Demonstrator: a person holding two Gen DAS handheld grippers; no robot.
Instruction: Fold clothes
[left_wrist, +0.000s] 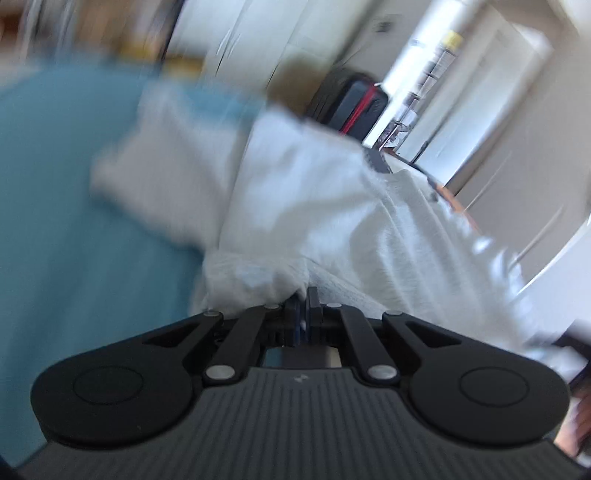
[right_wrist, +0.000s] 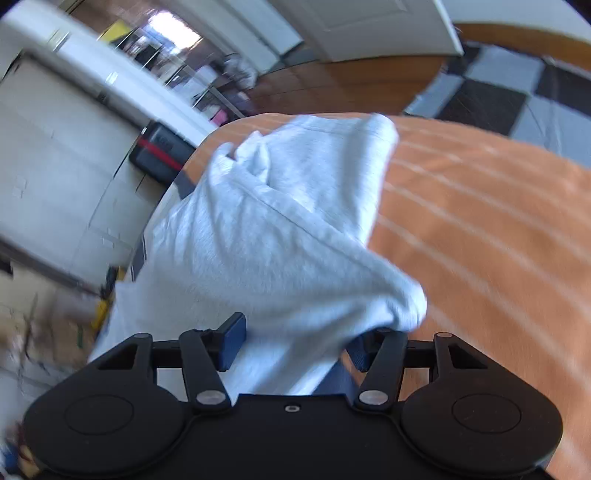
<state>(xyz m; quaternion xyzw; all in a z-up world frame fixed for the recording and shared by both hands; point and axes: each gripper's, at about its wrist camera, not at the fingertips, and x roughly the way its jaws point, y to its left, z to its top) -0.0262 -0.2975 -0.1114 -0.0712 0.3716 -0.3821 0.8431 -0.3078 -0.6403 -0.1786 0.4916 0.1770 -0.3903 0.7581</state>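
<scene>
My left gripper (left_wrist: 303, 310) is pinched shut on the white garment's (left_wrist: 332, 206) edge. My right gripper (right_wrist: 295, 345) stands part open, cloth (right_wrist: 266, 229) between its pads, whether gripped I cannot tell. Bare orange bedcover (right_wrist: 480, 221) lies toward three o'clock.

My black tool (right_wrist: 295, 343) meets a pale grey garment (right_wrist: 280, 229); the cover (right_wrist: 480, 229) at right is orange with thin white stripes, the floor (right_wrist: 498, 96) at upper right checkered black-and-white.

Bare orange cover (right_wrist: 480, 221) beside garment (right_wrist: 277, 221)
</scene>
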